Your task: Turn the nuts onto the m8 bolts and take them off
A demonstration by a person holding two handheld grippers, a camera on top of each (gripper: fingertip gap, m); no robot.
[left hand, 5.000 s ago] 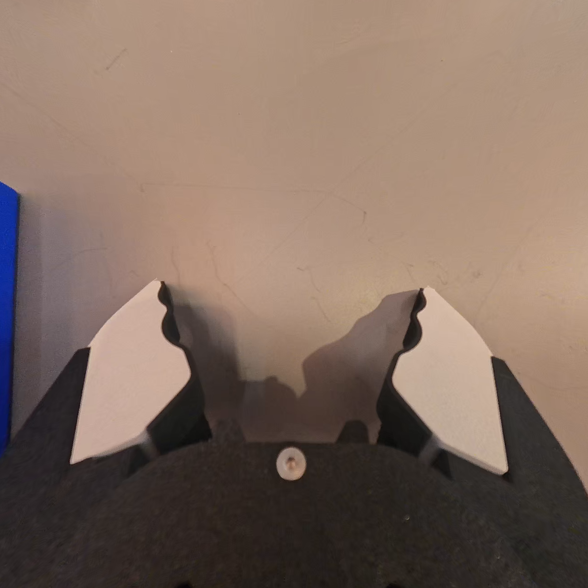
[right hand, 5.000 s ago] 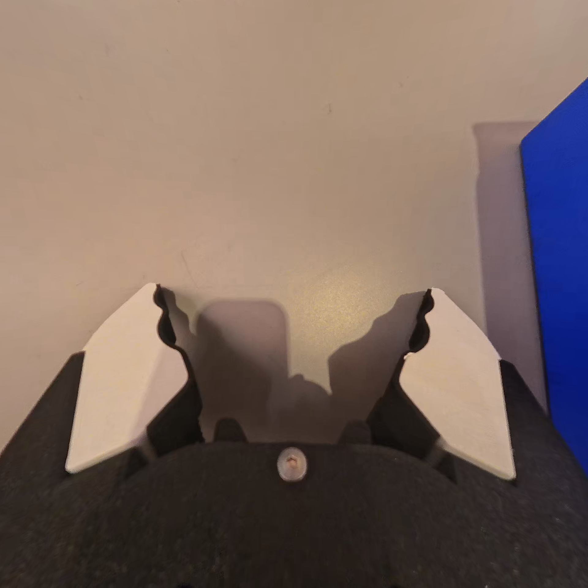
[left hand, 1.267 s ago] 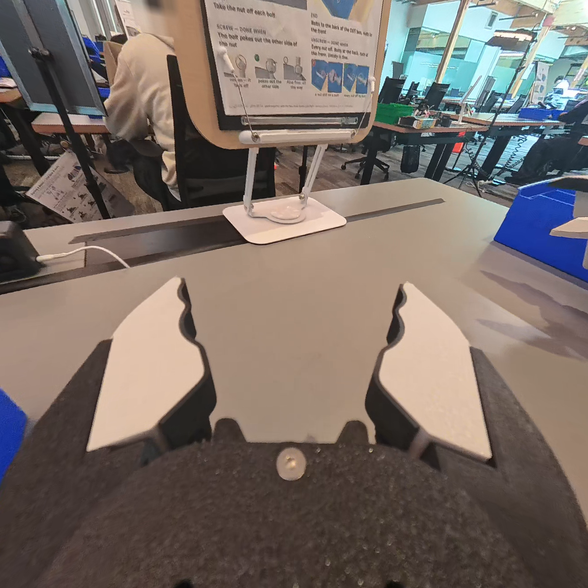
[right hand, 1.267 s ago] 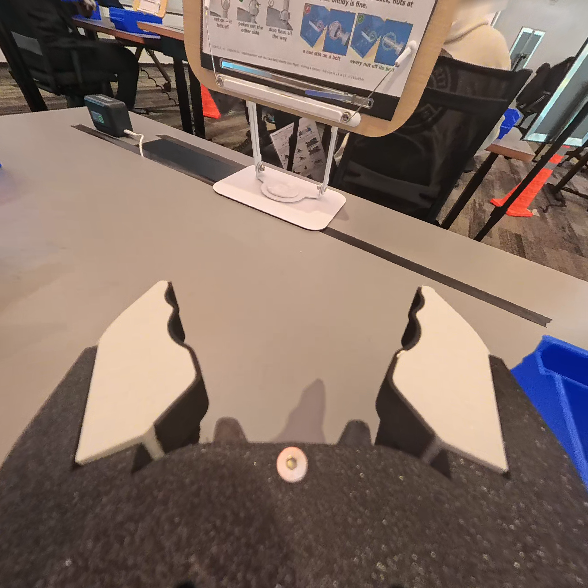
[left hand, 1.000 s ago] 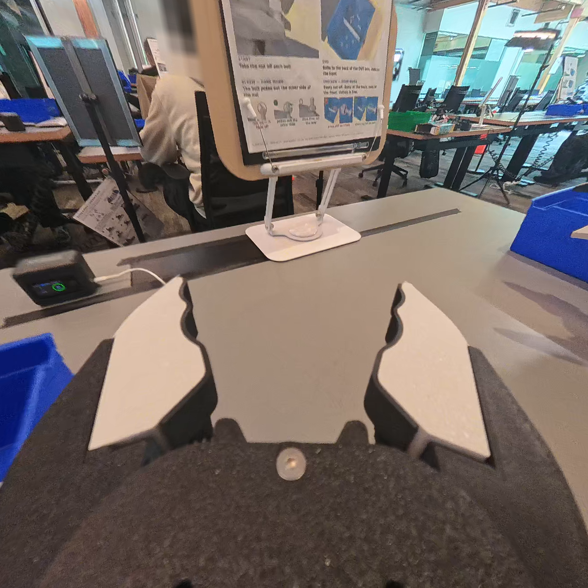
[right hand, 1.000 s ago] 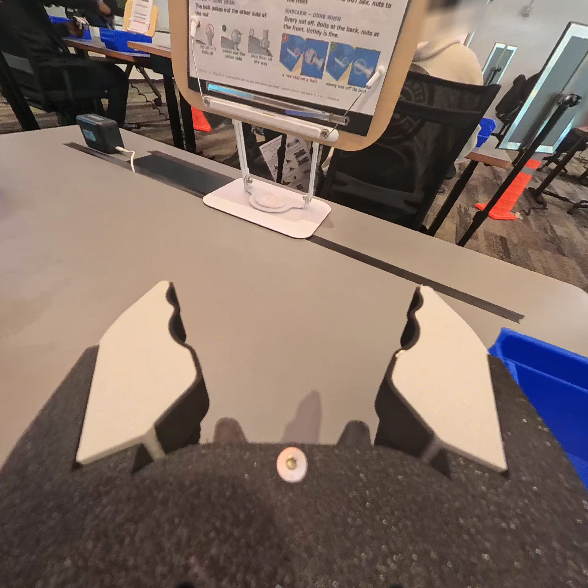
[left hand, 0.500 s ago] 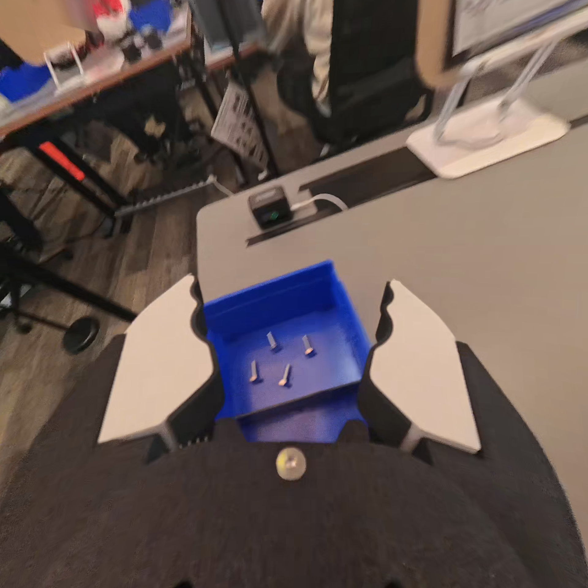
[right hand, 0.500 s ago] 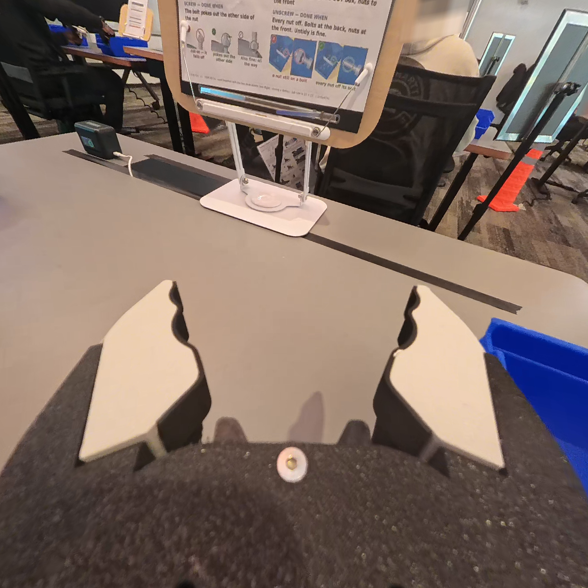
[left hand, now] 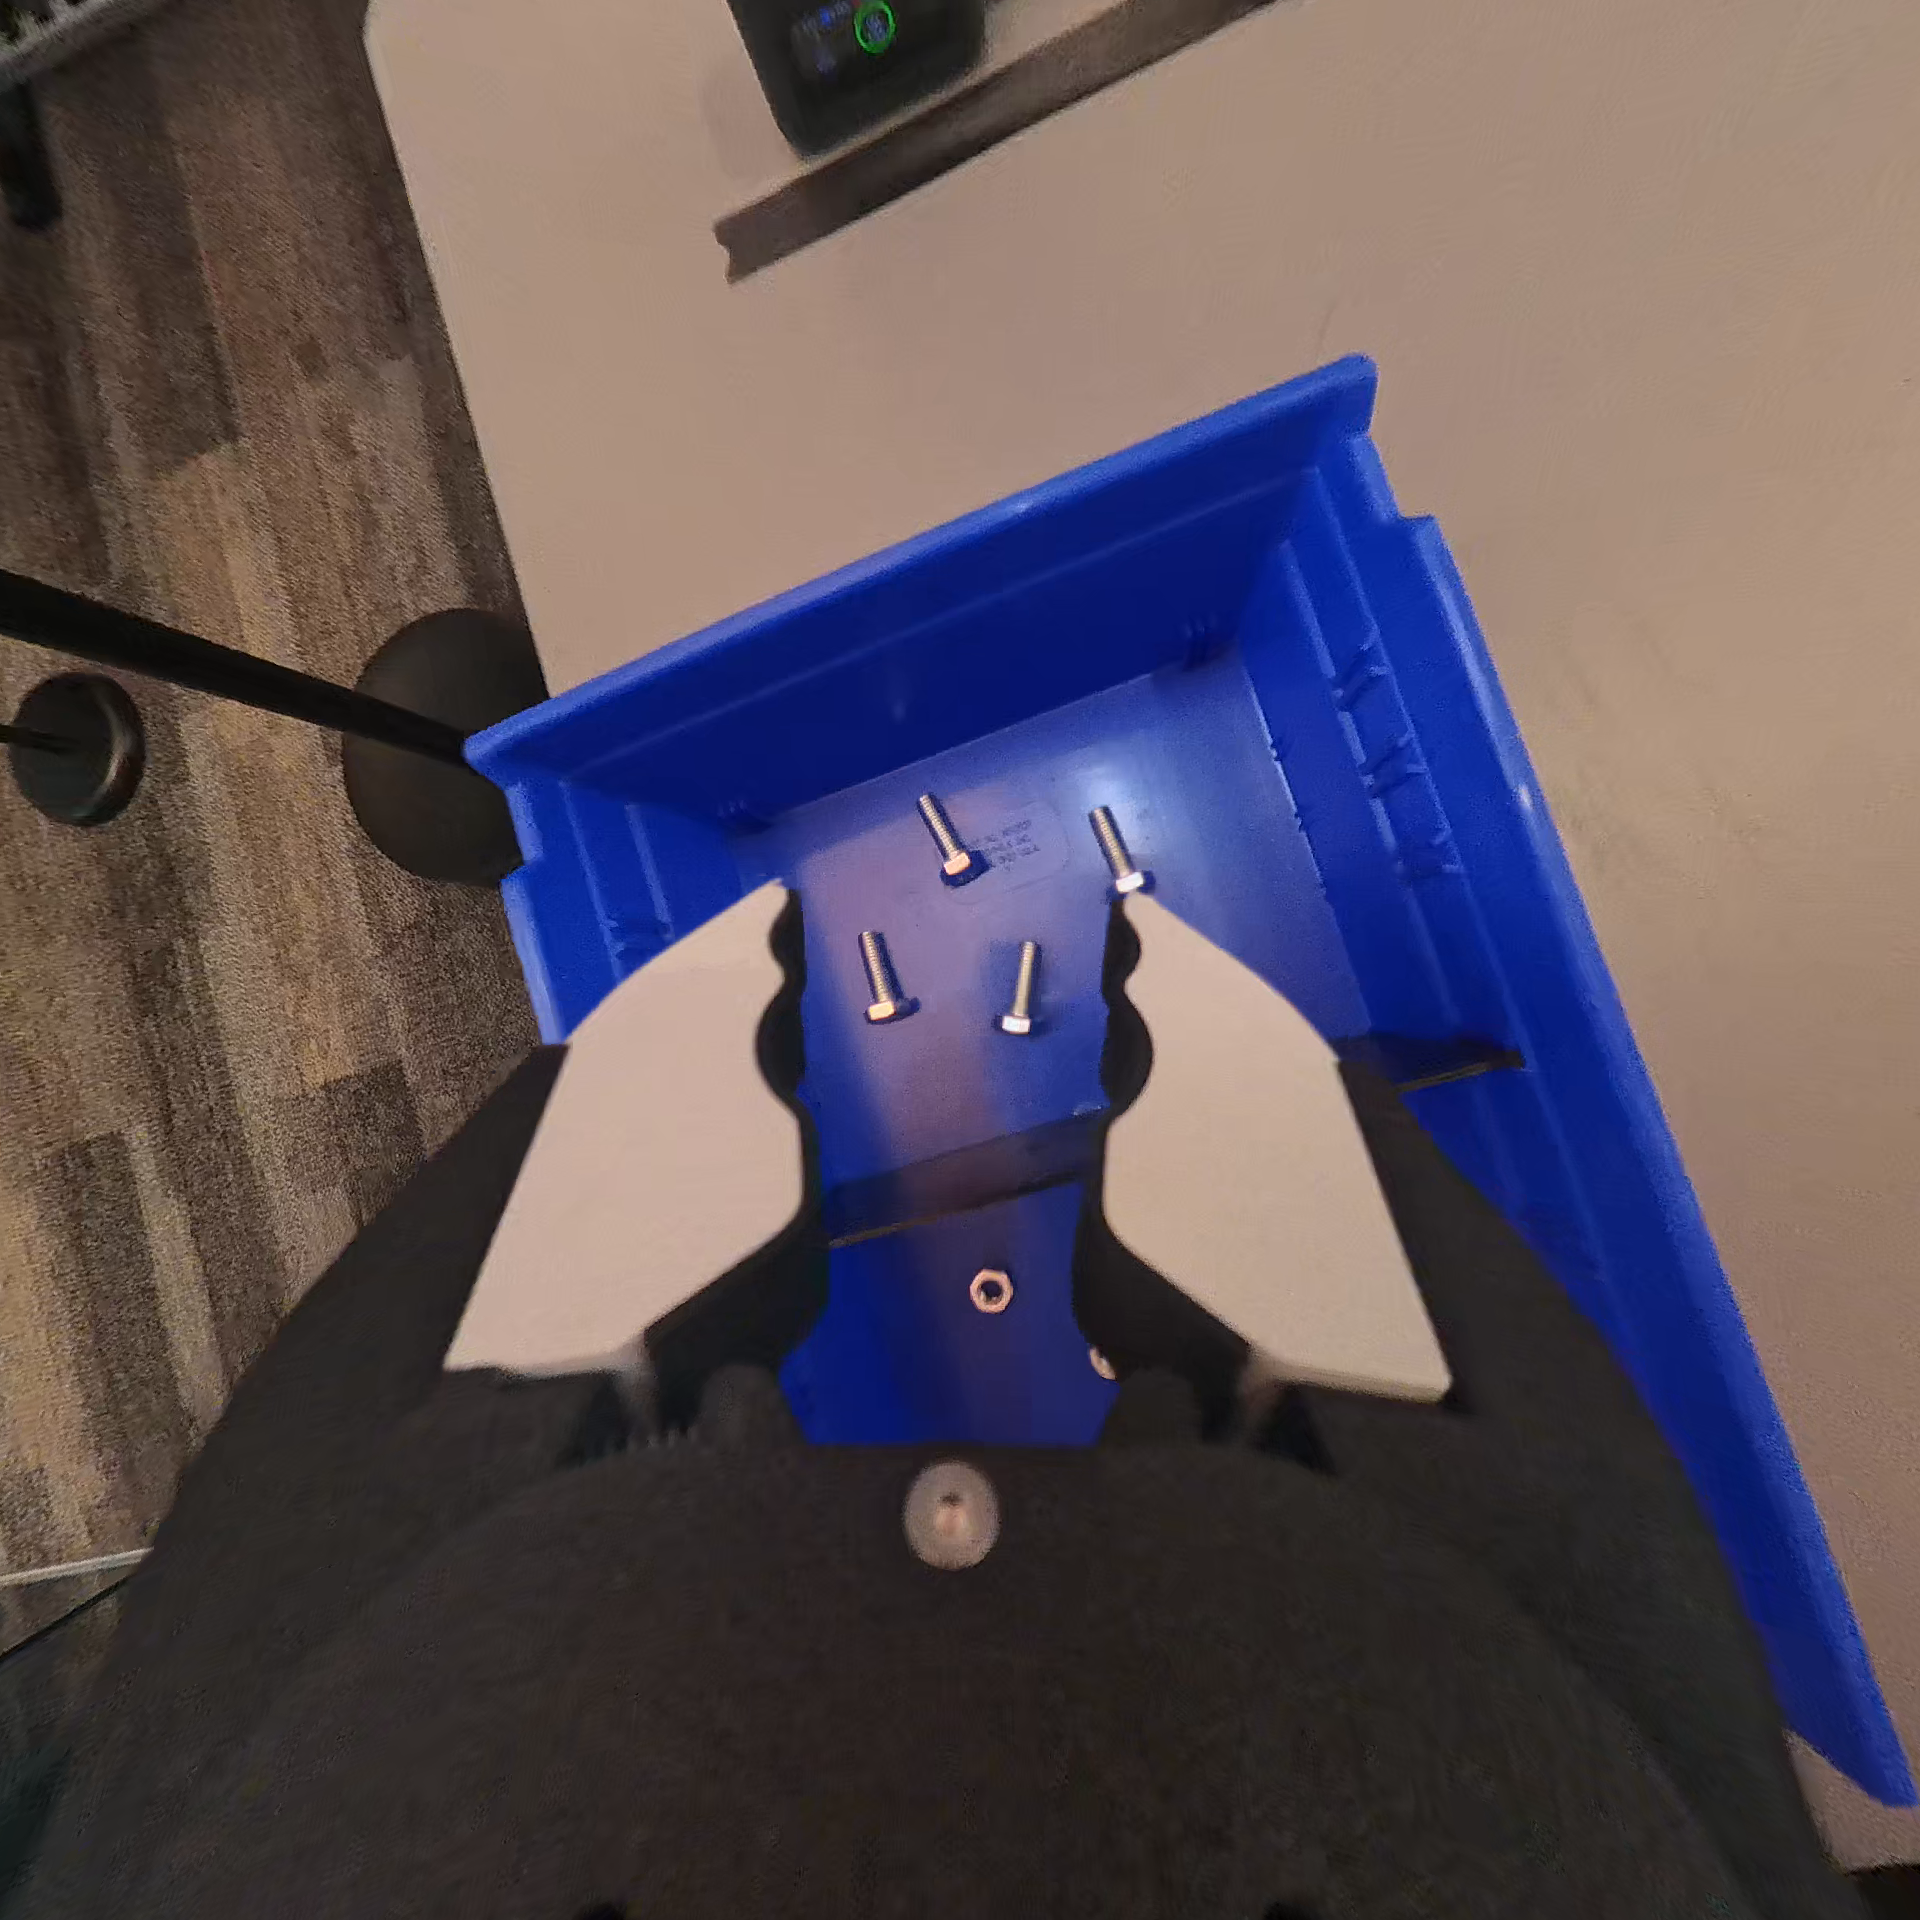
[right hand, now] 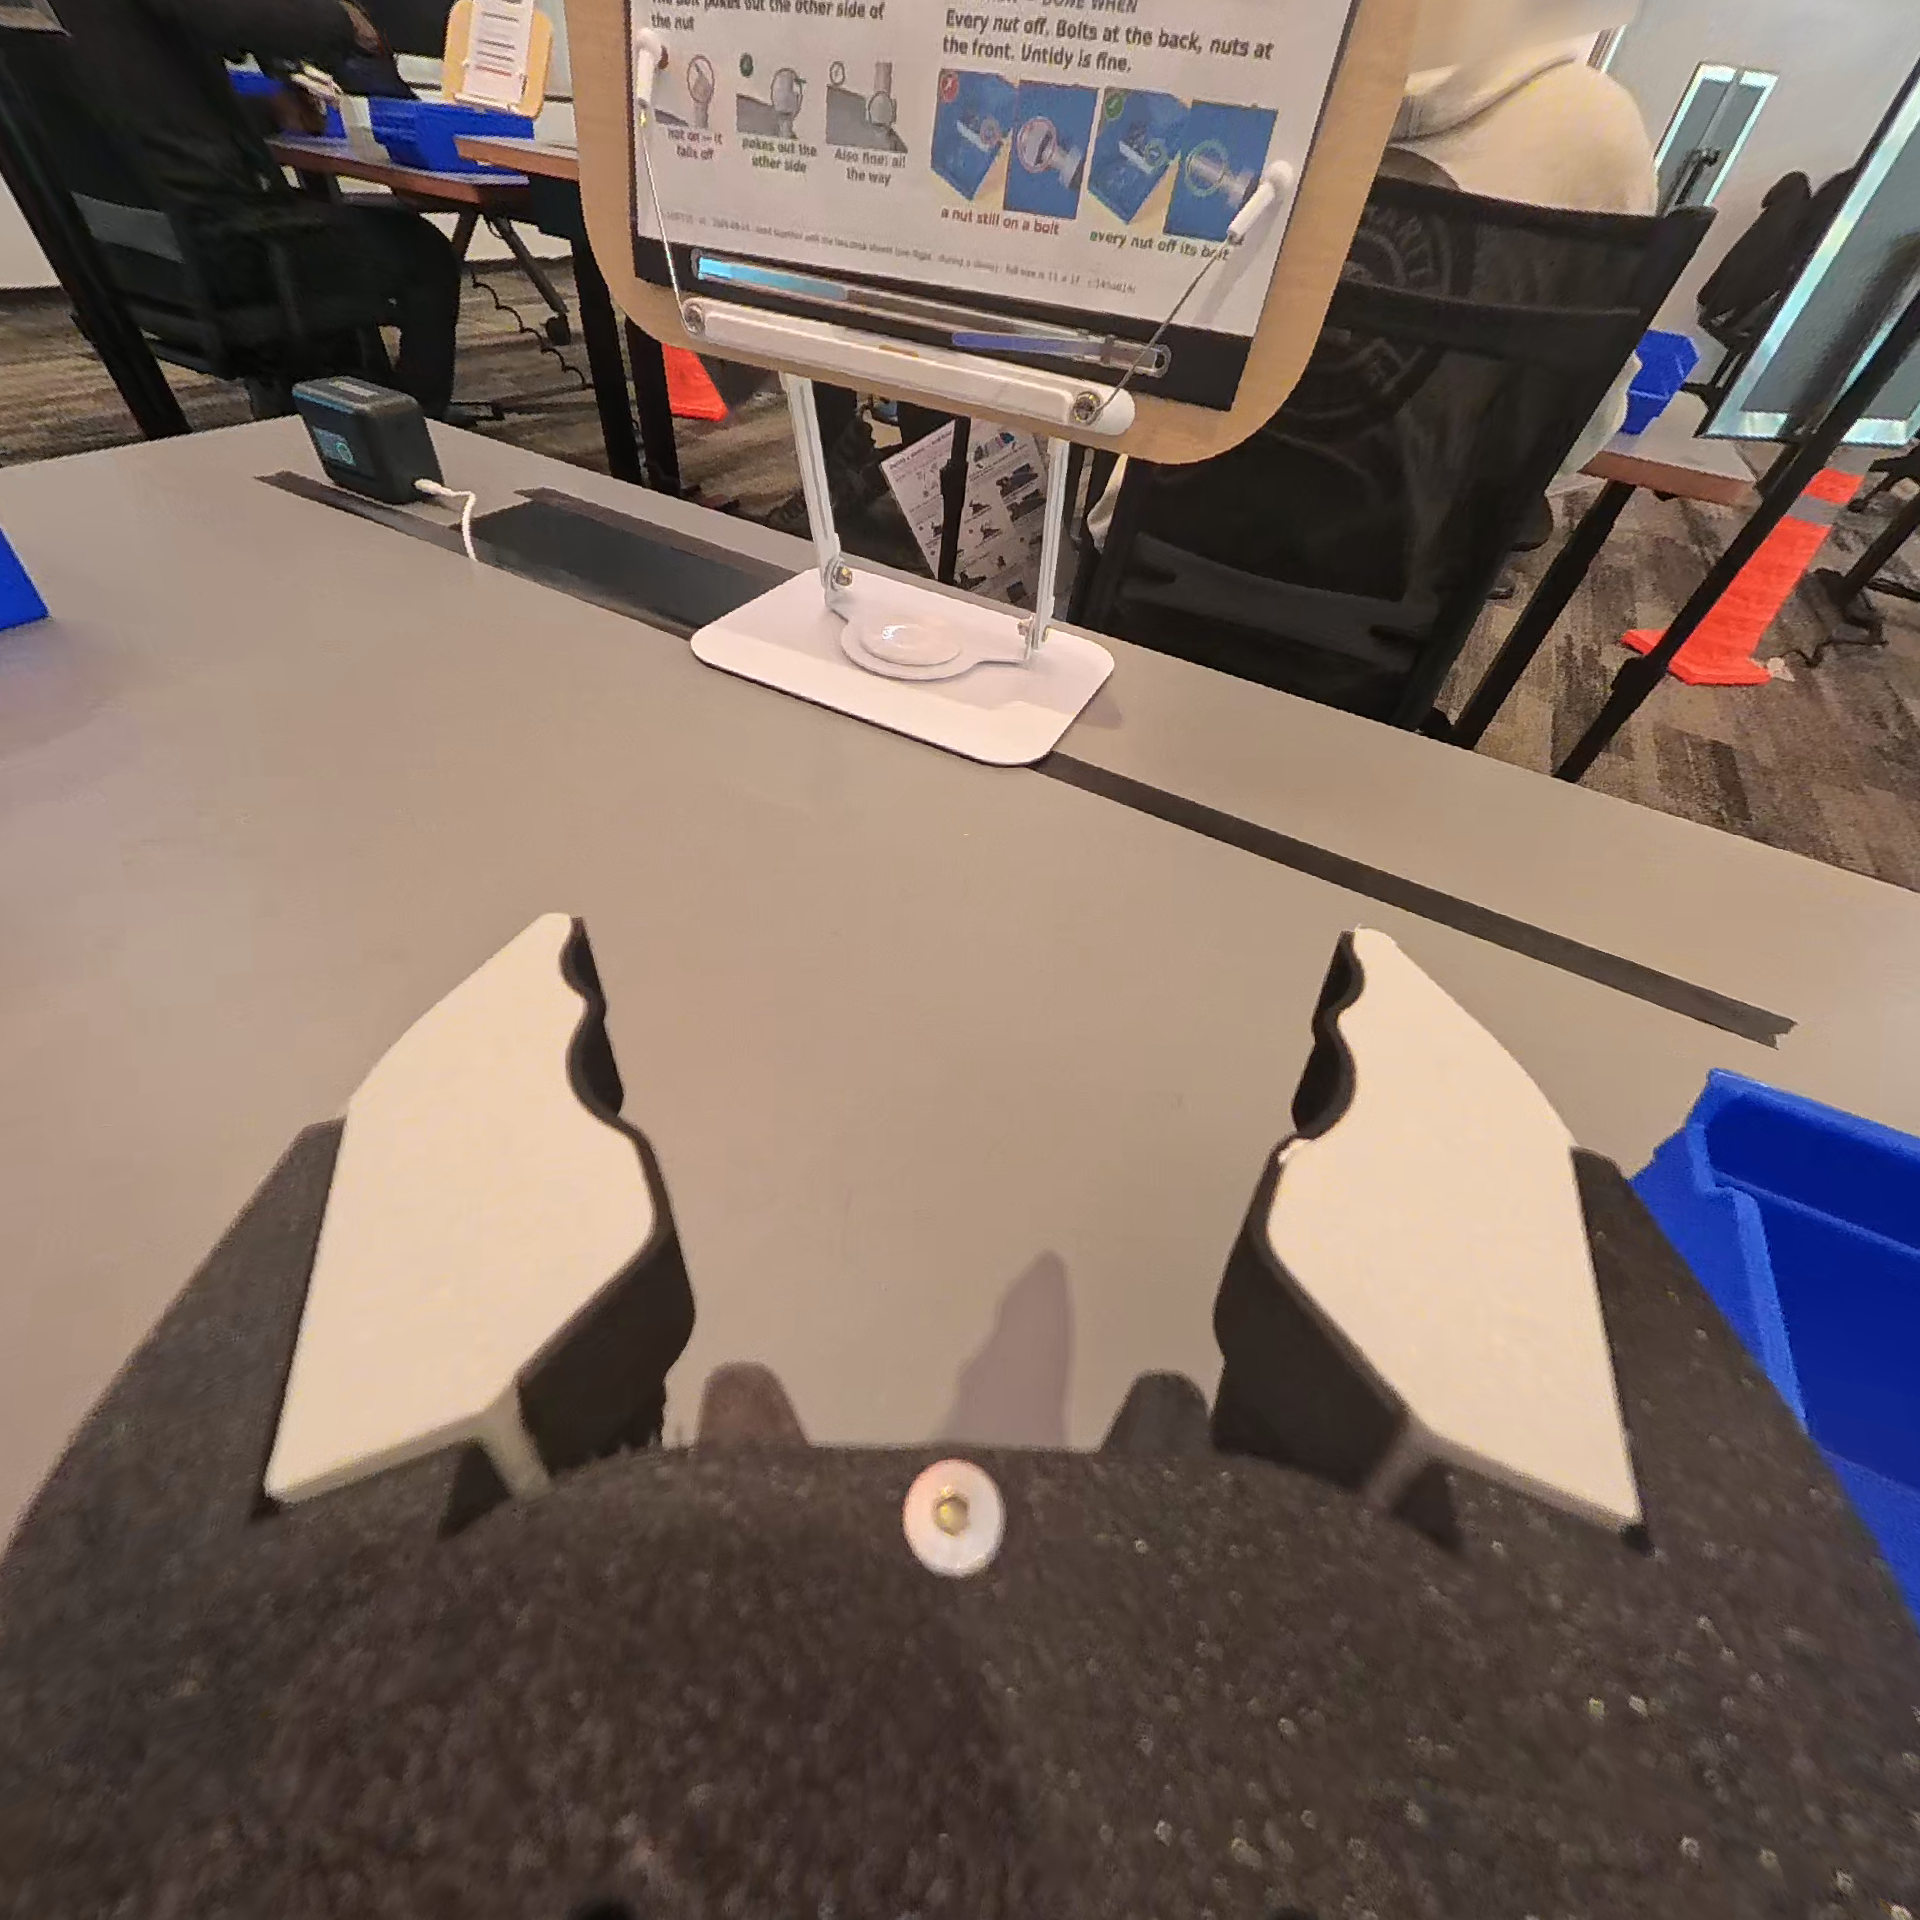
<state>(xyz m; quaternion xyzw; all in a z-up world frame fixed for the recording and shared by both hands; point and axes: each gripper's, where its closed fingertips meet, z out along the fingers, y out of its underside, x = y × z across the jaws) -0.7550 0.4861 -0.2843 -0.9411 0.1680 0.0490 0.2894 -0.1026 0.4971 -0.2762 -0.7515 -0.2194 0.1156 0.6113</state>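
In the left wrist view a blue bin [left hand: 935,613] sits at the table's left end. Several steel bolts [left hand: 878,979] lie loose in its back compartment, behind a black divider [left hand: 956,1184]. A hex nut [left hand: 989,1290] lies in the front compartment, and a second nut [left hand: 1101,1363] shows partly beside my right finger. My left gripper [left hand: 948,899] is open and empty, held above the bin and looking down into it. My right gripper [right hand: 961,930] is open and empty above the bare grey table [right hand: 312,831].
A second blue bin [right hand: 1808,1247] stands at the right. An instruction board on a white stand [right hand: 904,665] is at the table's far side, with a black device [right hand: 358,436] and cable to its left. A seated person [right hand: 1507,135] is behind it. The table's left edge drops to the floor [left hand: 208,935]. My right fingertips sit around 65 cm from my left ones. The hex nut [left hand: 989,1290] sits 15 cm or so from the ends of my left fingers.
My left gripper has swung left and tilted down over the blue bin, closing in on the bolts and narrowing somewhat. My right gripper has stayed almost still above the table.
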